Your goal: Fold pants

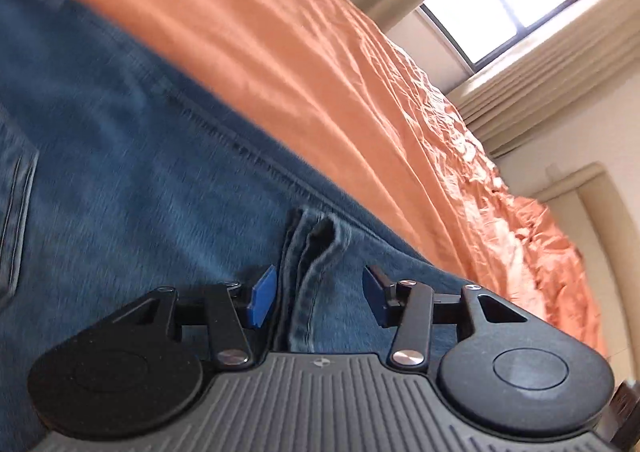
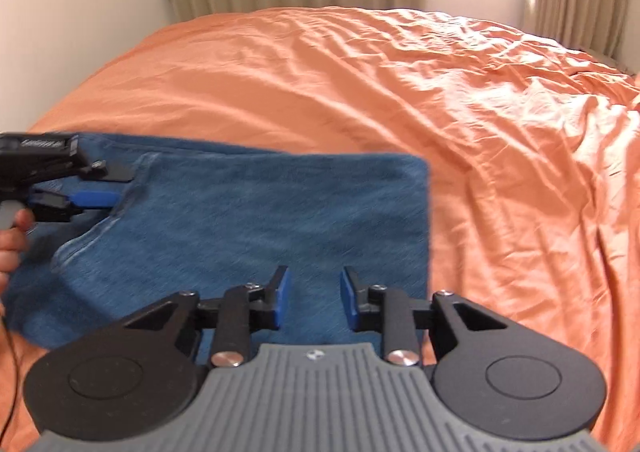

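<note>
Two grippers over jeans, folded on bed.
L gripper jaws spread round hem bunch; R gripper spread, empty above denim — prob. freed to flatten fold.

We can read no text for certain. On the left gripper, seen from the right wrist view, a pale line of lettering runs along its black body, too blurred to make out. Each gripper's grey ribbed plate bears a small round emblem, without letters, as on the right gripper.
</note>
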A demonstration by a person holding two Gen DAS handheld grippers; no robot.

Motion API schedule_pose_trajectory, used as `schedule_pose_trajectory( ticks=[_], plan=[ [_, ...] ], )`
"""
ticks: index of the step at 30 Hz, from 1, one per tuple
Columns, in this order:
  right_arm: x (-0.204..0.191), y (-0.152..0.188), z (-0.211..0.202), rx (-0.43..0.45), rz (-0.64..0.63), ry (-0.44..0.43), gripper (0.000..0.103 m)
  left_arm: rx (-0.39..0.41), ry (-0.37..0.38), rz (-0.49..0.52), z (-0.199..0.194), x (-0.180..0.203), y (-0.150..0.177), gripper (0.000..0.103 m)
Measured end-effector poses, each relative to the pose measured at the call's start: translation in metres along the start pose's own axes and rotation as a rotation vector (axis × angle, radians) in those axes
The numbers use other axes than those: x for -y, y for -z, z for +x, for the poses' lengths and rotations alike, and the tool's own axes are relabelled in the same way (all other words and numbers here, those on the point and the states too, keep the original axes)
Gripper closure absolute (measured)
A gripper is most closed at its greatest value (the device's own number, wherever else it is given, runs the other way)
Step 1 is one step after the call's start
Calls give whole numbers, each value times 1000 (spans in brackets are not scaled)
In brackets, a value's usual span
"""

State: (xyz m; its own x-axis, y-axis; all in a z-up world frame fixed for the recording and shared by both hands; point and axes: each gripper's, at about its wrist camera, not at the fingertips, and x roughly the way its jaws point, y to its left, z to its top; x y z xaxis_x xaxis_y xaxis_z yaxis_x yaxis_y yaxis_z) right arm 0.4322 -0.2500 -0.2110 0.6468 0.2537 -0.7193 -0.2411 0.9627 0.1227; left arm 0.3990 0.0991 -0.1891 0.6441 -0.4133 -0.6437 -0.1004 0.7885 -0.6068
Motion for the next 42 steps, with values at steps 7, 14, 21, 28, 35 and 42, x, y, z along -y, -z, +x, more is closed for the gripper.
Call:
schedule_pose_trajectory(
  ticks=[7, 14, 21, 28, 35, 42],
  plan=[
    [35, -42, 53, 17, 83, 39, 98, -29, -131, 120, 21, 9, 1, 73],
    [56, -40, 90, -40, 182, 16, 103, -41, -194, 209, 29, 17, 5, 76],
    [35, -14, 26, -7, 87, -22, 102, -17, -200, 256, 7, 33, 11, 75],
    [9, 42, -34, -20, -30, -48, 101, -2, -225, 272, -41, 34, 28, 75],
    [-1, 68, -20, -93, -79, -29, 102, 32, -300, 148, -108, -14, 32, 65],
    [-22, 48, -22, -103, -135, -1, 102, 215, -337, -79, -183, -79, 34, 44]
  ],
)
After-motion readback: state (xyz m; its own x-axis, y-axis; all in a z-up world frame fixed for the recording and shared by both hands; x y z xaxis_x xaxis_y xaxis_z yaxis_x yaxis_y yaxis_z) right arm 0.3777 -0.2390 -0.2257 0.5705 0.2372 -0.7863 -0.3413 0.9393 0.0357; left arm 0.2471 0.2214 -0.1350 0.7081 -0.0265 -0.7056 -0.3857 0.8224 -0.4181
